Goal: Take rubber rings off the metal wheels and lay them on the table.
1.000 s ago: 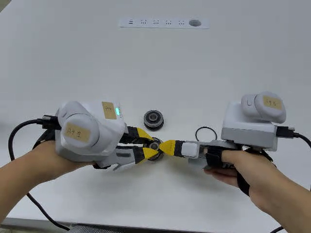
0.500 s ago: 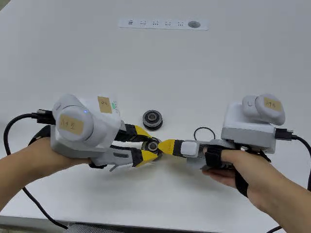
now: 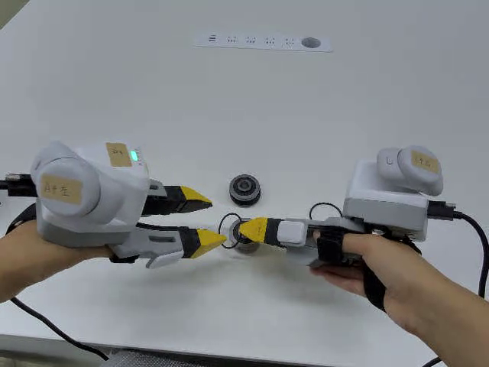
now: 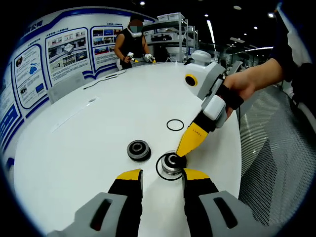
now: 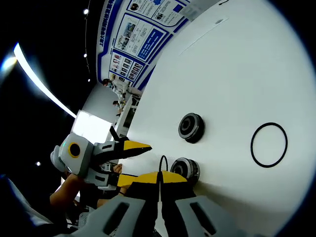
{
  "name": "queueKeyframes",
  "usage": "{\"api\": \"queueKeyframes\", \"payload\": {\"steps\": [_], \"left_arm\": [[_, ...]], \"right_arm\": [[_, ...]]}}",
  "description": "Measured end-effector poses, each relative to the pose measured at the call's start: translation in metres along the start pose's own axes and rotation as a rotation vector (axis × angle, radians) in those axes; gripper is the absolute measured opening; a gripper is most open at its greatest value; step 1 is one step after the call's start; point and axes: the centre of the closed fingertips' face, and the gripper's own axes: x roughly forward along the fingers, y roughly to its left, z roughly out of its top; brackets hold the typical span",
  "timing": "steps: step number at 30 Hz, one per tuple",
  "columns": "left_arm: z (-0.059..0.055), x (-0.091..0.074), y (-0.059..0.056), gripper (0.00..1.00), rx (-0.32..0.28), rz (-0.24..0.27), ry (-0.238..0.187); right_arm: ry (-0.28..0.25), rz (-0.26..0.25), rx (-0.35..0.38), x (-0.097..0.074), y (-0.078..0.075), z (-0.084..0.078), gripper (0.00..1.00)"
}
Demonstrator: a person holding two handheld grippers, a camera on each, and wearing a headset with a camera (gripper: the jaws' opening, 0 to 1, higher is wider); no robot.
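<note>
Now, right gripper point(image 3: 248, 228): clamped tight on a thin strand of the ring point(image 4: 157, 168), tip down against the wheel point(image 4: 171, 163).
Left gripper point(image 3: 218, 219): jaws spread wide, grasping nothing, tips just short of the wheel and apparently not touching it.
Ring: seemingly out of its groove, looped loosely about the wheel, one side pinched and raised, the rest low by the table point(image 3: 321, 115).
Wheel: flat on the table between the two sets of tips, unheld.
Far wheel point(image 4: 138, 149): near, just beyond, rubber on, untouched.
Spare ring point(image 5: 252, 143): flat on the table, near the right gripper, apart from both wheels.
Risk, drag: sliding or tipping of the unbraced wheel under any sideways pull on the ring; cause, no hold from the left gripper.
Risk, snag: catching of the loop under the wheel's rim; cause, a lift too low or too flat to clear the top.
Risk, slip: loss of the strand from the pinch, probably with a snap back onto the wheel; cause, a narrow bite at the very tips.
Risk, knock: a shove into the far wheel; cause, a dragged wheel or a hasty closing of the left gripper.
Risk, tangle: landing of this ring across the spare ring; cause, a careless set-down close by.
</note>
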Motion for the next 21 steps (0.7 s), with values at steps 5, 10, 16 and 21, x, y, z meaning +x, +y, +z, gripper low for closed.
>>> {"api": "queueKeyframes", "payload": {"steps": [5, 10, 16, 21], "left_arm": [[0.005, -0.008, 0.007, 0.43, 0.0, 0.045, -0.021], [0.006, -0.01, 0.014, 0.5, -0.015, 0.086, -0.019], [0.017, -0.013, 0.01, 0.57, -0.038, 0.084, -0.07], [0.02, -0.015, 0.009, 0.61, -0.033, 0.088, -0.089]], "right_arm": [[-0.028, 0.015, -0.002, -0.007, 0.006, 0.01, 0.01], [-0.108, 0.018, 0.016, -0.026, 0.003, 0.033, 0.01], [-0.184, -0.042, 0.052, -0.056, -0.023, 0.053, 0.01], [-0.213, -0.1, 0.077, -0.073, -0.046, 0.055, 0.02]]}}
